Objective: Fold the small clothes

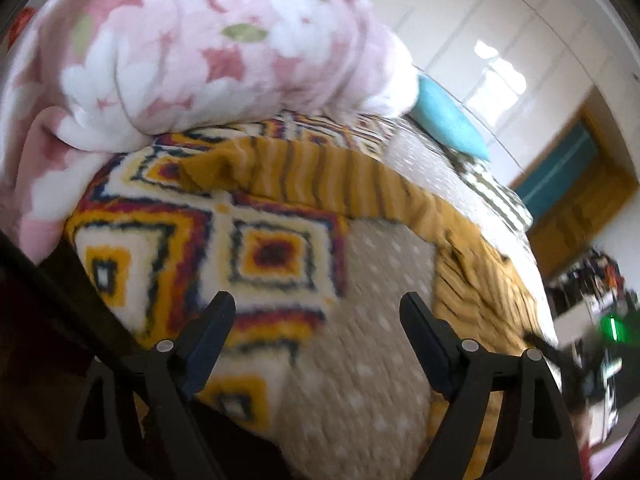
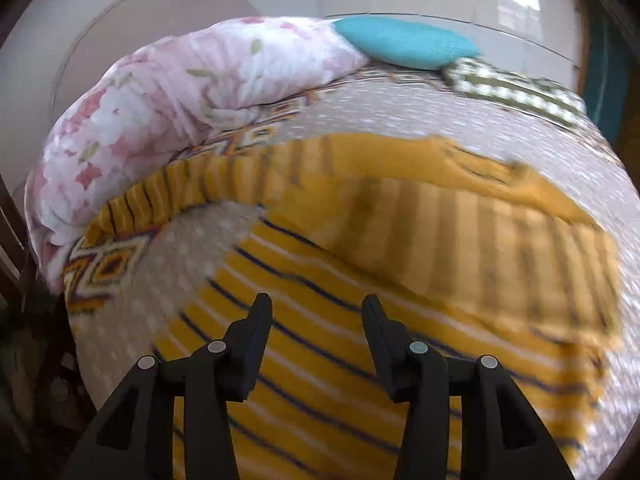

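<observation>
A small yellow striped knit garment lies spread on the bed, its upper part folded over so a paler inside faces up, with one sleeve stretched to the left. In the left wrist view the garment runs along the far side and right of the bed. My left gripper is open and empty above the dotted beige bed cover, to the left of the garment. My right gripper is open and empty just above the garment's striped lower part.
A pink floral blanket is bunched at the bed's far left, also in the right wrist view. A turquoise pillow and a green checked cloth lie at the far end. A patterned throw covers the left. Bed edge at left.
</observation>
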`<state>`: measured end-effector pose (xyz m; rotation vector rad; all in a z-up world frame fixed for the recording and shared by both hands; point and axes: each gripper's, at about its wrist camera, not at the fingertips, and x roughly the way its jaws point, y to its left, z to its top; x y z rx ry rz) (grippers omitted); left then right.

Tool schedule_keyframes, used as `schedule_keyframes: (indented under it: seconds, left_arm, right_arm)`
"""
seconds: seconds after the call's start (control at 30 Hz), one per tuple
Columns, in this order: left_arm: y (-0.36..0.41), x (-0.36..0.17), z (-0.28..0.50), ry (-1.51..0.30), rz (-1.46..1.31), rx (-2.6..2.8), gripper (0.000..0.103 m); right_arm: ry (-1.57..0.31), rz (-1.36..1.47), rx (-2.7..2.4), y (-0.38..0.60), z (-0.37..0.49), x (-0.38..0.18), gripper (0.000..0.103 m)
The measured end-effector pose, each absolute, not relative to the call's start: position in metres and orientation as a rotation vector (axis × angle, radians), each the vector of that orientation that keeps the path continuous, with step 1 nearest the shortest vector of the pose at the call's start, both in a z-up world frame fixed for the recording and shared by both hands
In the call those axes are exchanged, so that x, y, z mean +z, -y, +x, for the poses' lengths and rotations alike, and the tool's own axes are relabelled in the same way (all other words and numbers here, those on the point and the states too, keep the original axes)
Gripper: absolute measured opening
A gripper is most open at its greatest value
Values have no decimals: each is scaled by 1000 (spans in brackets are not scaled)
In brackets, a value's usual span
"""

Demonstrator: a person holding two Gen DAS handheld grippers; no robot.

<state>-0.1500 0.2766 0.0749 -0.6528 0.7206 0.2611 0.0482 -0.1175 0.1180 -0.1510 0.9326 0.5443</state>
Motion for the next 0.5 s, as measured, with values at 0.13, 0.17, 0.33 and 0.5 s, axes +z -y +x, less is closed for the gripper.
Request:
schedule_keyframes:
  seconds: [0.13, 0.17, 0.33, 0.5]
  left_arm:
    - [-309, 66, -121, -733, -688, 327, 83]
    - [-315, 64, -112, -740, -690, 330, 83]
    - [-345, 53, -68, -785, -662, 396, 84]
    - [-380, 31, -32, -835, -741, 495, 55]
  right_arm:
    - [-944, -84, 422, 187, 39, 106, 54]
    - [-952, -49, 399, 205, 36, 102, 54]
    - [-974, 66, 347, 253, 26, 82, 54]
    - [-931, 40, 324, 252, 20, 77, 54]
